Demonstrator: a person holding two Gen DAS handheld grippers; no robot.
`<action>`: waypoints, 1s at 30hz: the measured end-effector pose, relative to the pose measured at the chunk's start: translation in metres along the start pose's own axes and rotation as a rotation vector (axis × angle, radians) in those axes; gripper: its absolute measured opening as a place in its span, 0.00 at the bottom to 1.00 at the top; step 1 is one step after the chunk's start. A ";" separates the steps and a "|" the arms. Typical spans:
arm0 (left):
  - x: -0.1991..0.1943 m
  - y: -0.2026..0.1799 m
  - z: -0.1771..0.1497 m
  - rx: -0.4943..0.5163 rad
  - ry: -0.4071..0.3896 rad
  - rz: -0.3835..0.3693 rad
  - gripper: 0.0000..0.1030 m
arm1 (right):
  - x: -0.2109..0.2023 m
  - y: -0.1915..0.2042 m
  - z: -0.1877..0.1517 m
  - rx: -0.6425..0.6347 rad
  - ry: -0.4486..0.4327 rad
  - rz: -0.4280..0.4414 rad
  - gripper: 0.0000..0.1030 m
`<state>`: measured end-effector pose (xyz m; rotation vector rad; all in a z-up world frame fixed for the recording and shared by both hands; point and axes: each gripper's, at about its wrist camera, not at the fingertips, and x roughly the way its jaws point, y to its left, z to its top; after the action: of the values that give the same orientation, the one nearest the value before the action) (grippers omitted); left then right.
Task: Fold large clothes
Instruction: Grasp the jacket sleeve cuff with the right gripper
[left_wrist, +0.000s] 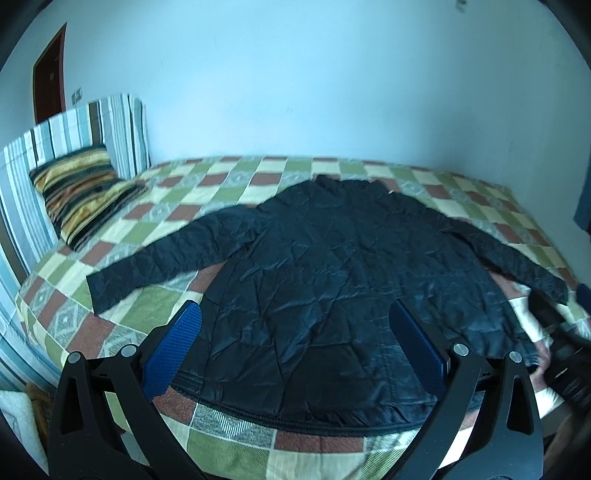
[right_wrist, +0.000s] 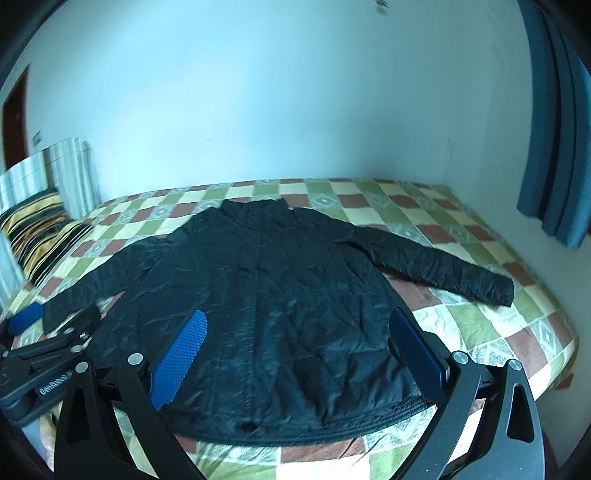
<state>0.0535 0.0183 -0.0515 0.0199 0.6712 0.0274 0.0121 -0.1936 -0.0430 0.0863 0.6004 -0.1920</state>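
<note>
Left gripper fingers spread wide, holding nothing, above the hem of the black quilted jacket. Right gripper likewise wide and empty. Jacket lies flat, sleeves outstretched, on the checkered bedspread; striped pillow beyond the left sleeve.

My left wrist view looks across the bed from its near edge toward the far wall; my right wrist view, just beside, faces likewise. Both share the jacket.
</note>
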 end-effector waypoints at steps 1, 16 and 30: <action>0.011 0.004 0.000 -0.009 0.022 0.011 0.98 | 0.010 -0.012 0.002 0.019 0.008 -0.018 0.95; 0.152 0.103 0.005 -0.142 0.219 0.349 0.98 | 0.163 -0.316 -0.009 0.633 0.143 -0.372 0.93; 0.200 0.123 -0.008 -0.173 0.319 0.480 0.98 | 0.223 -0.410 -0.039 0.959 0.192 -0.363 0.64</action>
<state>0.2029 0.1481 -0.1791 0.0100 0.9685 0.5596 0.0870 -0.6242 -0.2118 0.9342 0.6681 -0.8221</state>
